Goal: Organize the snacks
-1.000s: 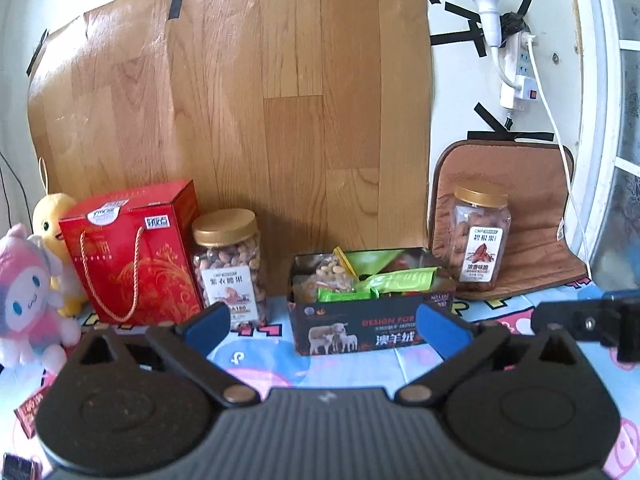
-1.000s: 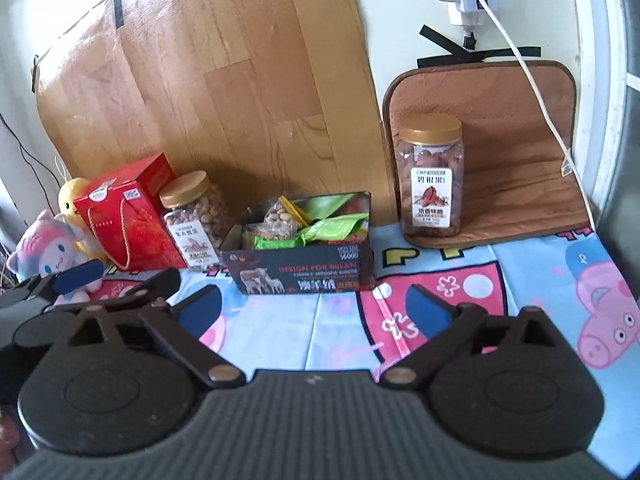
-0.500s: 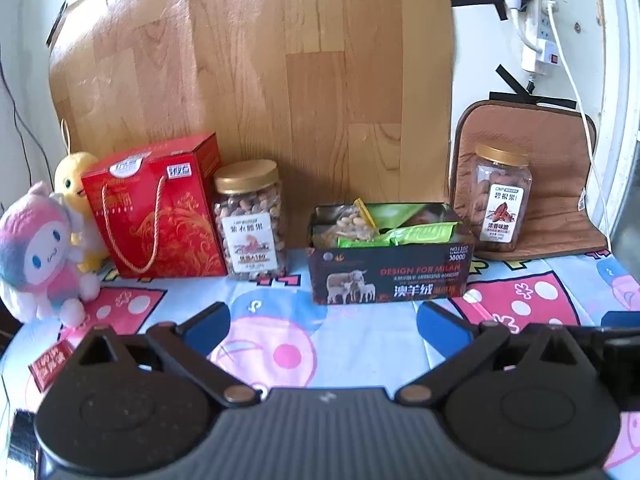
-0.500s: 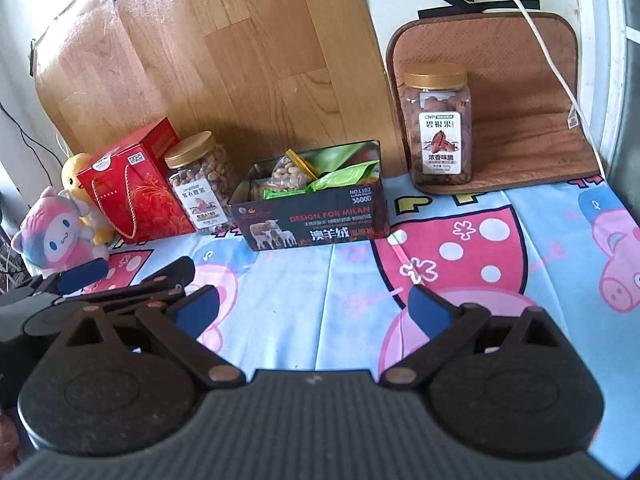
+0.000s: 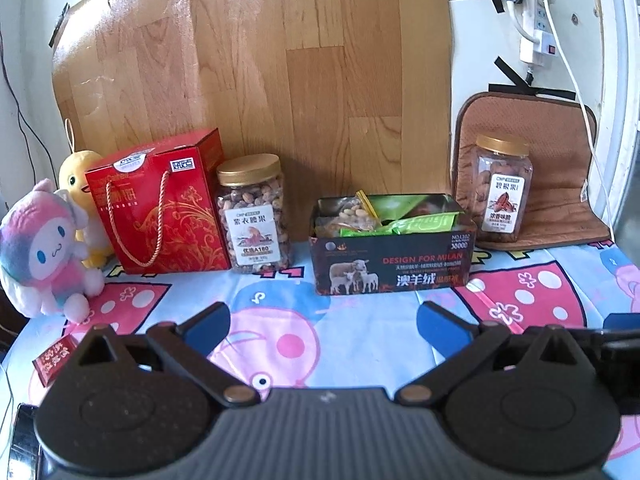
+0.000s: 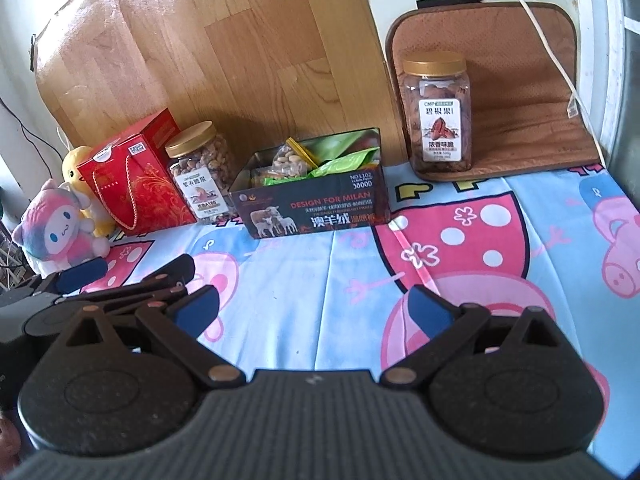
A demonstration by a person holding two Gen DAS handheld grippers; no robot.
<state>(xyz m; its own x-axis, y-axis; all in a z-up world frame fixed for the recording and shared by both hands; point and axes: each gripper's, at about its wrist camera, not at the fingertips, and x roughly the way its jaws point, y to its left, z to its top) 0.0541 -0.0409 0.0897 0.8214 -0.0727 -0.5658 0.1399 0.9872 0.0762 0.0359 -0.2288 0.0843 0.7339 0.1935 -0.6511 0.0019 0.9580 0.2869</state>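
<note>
Fingers spread wide on your left gripper (image 5: 324,322) and right gripper (image 6: 314,308), both empty above the cartoon cloth (image 6: 332,264), snack-filled black box (image 5: 392,262) frame centre, nut jar (image 5: 253,216) left, pecan jar (image 5: 502,194) right.

A dark open box (image 5: 394,264) printed with sheep and "DESIGN FOR MILAN" stands upright on the cartoon-print worktop cloth, holding a clear bag of pale nuts (image 5: 352,218) and green snack packets (image 5: 420,226) that poke above its rim. Left of it, apart, a round gold-lidded jar of nuts (image 5: 253,216) stands upright, just beside a red gift box (image 5: 160,206) with a rope handle. To the right, a squarer gold-lidded jar (image 5: 502,192) stands upright on a brown mat.
</note>
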